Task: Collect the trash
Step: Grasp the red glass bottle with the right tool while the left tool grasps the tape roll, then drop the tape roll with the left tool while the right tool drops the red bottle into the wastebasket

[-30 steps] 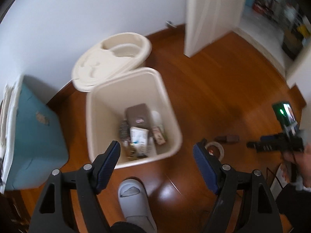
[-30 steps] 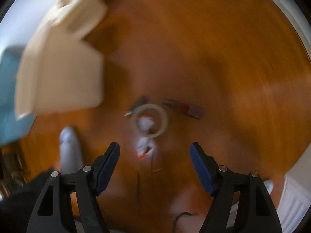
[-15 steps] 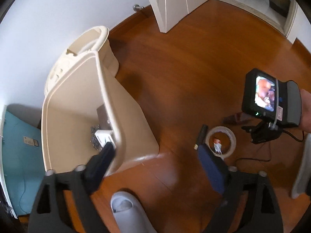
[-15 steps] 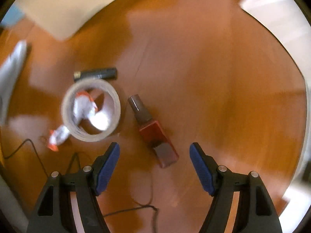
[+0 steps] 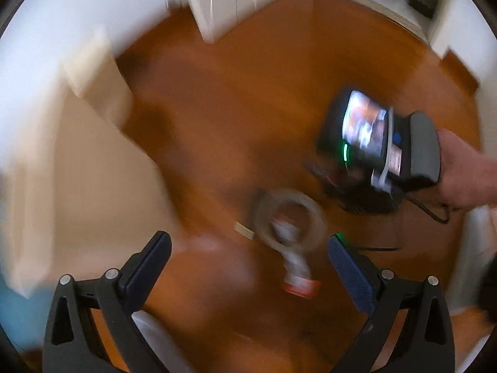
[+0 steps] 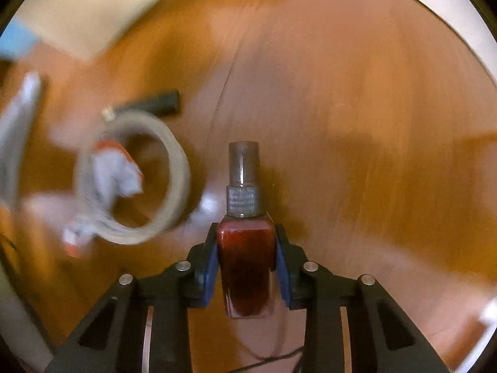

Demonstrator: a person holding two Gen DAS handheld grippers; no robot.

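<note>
On the wooden floor lies a small red bottle (image 6: 245,267) with a grey cap (image 6: 243,168). My right gripper (image 6: 245,231) points straight down and its jaws are closing, the blue pads pressing on the bottle's two sides. To the left lie a roll of tape (image 6: 175,158) with a crumpled white and red wrapper (image 6: 115,171) in its hole, and a black stick (image 6: 155,104). My left gripper (image 5: 248,237) hangs open just above the tape roll (image 5: 312,209) and the wrapper (image 5: 295,267), with nothing between its fingers. The cream trash bin (image 5: 93,161) stands at the left.
In the left wrist view a hand (image 5: 466,171) holds the right gripper's body with its lit screen (image 5: 366,130), and a black cable (image 5: 428,211) trails beside it. A white door (image 5: 223,0) stands behind. A grey slipper (image 6: 18,130) lies left of the tape.
Both grippers have come down close to the floor. The right gripper's jaws have closed from wide apart onto the red bottle. The left gripper has swung from the bin to the tape roll.
</note>
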